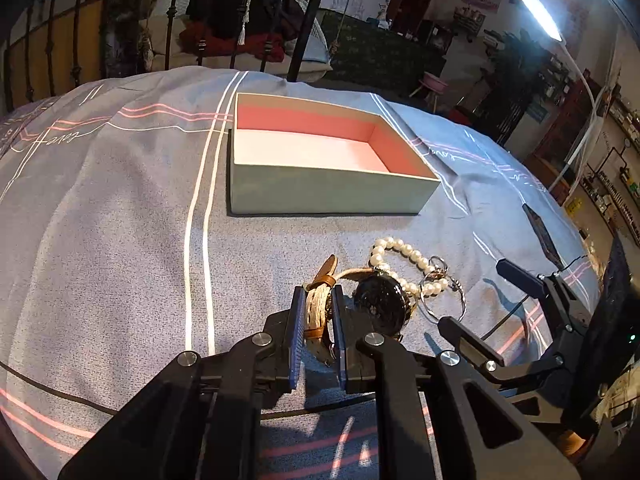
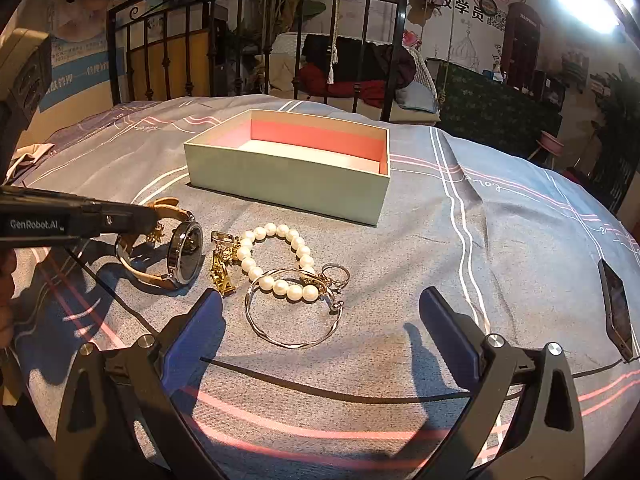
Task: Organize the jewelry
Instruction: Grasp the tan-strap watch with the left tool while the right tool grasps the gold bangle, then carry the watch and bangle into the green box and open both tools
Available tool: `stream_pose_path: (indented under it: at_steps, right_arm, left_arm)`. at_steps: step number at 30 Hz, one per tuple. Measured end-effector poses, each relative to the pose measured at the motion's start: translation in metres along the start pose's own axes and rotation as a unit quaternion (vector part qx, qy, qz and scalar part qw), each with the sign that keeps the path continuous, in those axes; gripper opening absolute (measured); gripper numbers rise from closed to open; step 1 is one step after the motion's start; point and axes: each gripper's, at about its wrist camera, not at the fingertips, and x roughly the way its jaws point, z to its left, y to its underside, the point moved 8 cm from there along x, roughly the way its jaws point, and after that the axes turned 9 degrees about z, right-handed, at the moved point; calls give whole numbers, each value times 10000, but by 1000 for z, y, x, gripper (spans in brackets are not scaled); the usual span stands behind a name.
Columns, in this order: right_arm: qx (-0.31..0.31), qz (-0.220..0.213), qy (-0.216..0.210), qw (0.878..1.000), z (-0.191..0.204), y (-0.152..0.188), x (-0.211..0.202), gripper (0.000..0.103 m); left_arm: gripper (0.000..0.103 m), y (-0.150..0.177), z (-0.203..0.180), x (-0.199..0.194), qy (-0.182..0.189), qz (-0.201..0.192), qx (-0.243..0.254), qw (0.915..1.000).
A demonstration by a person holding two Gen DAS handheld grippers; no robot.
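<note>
Left gripper (image 1: pixel 316 316) is clamped on the tan leather strap of one dark-faced round wristwatch (image 1: pixel 382 304), just left of the white pearl bracelet (image 1: pixel 404 264). Right gripper (image 2: pixel 320 320) is spread wide, holding nothing, just in front of the pearl bracelet. Touching the bracelet: one thin silver bangle (image 2: pixel 294 320), one small silver ring (image 2: pixel 336 274), one gold chain piece (image 2: pixel 222 268). One open pale-green rectangular box (image 1: pixel 328 194) with pink lining sits behind the bracelet on the grey striped bedspread (image 1: pixel 120 220). One dark phone (image 2: pixel 618 308) lies well to the bracelet's right.
</note>
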Motion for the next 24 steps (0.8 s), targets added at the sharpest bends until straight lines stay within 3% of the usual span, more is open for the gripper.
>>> stream_pose_path:
  at_steps: [4,10,13,16,24]
  right_arm:
    - [-28,130,-65,9999,3,1,4,97]
    - [7,701,-253,9972,5,2,25,97]
    - [-3,792,-479,9957,9,2,29,84]
    - [-64,743,-552,9957,14,1,27,59]
    - [65,573,-699,9959,12,1,17,57]
  left_arm:
    - [12,-11,1,-10,241,-116,-170,9995]
    - [12,-21,0,-17,366,-212,-297,9987]
    - [12,-22,1,-18,474,-223,-372,9979]
    - [12,-21,2,-18,389,-210,-364,9984]
    - [12,-19,3,-19,405,-197,-374,9983]
